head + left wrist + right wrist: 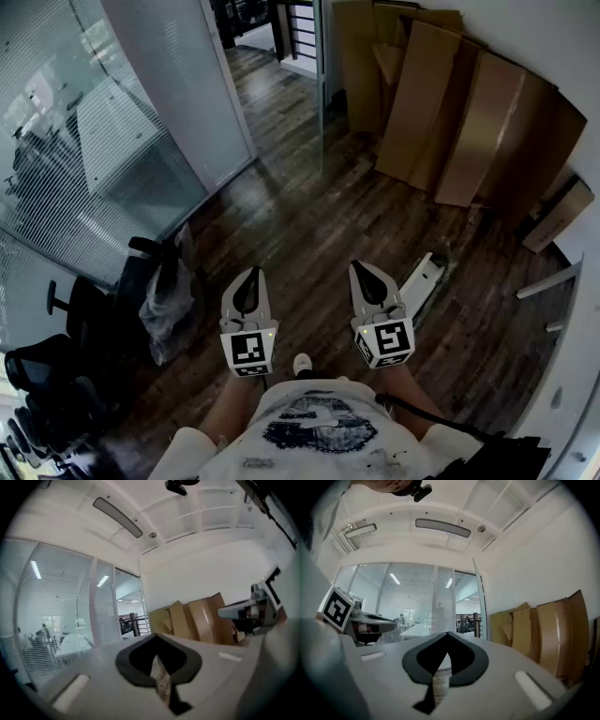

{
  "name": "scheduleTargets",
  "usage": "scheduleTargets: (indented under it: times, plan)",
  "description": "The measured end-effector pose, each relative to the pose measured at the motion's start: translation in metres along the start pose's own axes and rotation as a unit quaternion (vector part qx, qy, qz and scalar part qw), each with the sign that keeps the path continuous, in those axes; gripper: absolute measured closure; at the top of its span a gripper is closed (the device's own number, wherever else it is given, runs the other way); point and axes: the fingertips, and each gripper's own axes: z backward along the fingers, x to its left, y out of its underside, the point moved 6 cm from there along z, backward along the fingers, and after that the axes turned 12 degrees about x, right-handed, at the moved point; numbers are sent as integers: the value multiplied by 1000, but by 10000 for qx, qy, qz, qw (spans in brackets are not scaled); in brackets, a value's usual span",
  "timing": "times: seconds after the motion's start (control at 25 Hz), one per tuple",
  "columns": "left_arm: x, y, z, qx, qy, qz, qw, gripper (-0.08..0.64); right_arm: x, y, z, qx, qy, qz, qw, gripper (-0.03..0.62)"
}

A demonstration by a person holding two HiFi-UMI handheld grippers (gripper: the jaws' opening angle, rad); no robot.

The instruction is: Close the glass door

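Both grippers are held level and side by side over the dark wooden floor [309, 216], as seen from the head view. The left gripper [251, 275] is clenched, its jaws brought together at the tip with nothing between them, which the left gripper view confirms [157, 637]. The right gripper [361, 268] is likewise clenched on nothing, its jaws meeting at a point in the right gripper view [446, 634]. Each gripper carries a cube bearing black-and-white square markers, one on the left [249, 349] and one on the right [386, 342]; only patterns are shown on them, no letters.

The glass door [321, 94] is seen well ahead of the grippers, standing open and edge-on beside the glass partition [141, 112], which is lined with horizontal blinds. In the right gripper view the door [478, 602] is seen as a tall, thin frame swung away from the opening. Plain cardboard sheets [469, 122] are leaned against the white wall to the right of the door. A dark print on the person's T-shirt [314, 427] is too blurred to be read
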Motion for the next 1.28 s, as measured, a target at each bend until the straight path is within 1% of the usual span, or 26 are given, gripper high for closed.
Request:
scheduleTargets:
  times: [0.16, 0.36, 0.52, 0.72, 0.96, 1.08, 1.28]
  plan:
    - [16, -1, -1, -81, 145, 16, 9999, 558, 16, 1, -13, 81, 58, 94, 9999, 586]
    - [41, 8, -9, -85, 196, 51, 9998, 558, 29, 4, -31, 160, 223, 162, 9995, 586]
    - [53, 16, -16, -18, 261, 91, 9996, 558, 33, 9, -42, 228, 299, 66, 9993, 586]
    - [68, 16, -27, -36, 310, 52, 9995, 558, 35, 11, -60, 253, 355, -124, 9990, 584]
    - [85, 19, -36, -39, 319, 72, 9995, 558, 39, 10, -72, 218, 434, -100, 9988, 584]
    - [89, 21, -40, -47, 350, 93, 9993, 558, 38, 9, -74, 229, 501, -90, 9984, 584]
    - [84, 23, -46, -91, 530, 69, 9985, 558, 28, 9, -74, 265, 652, -98, 9975, 584]
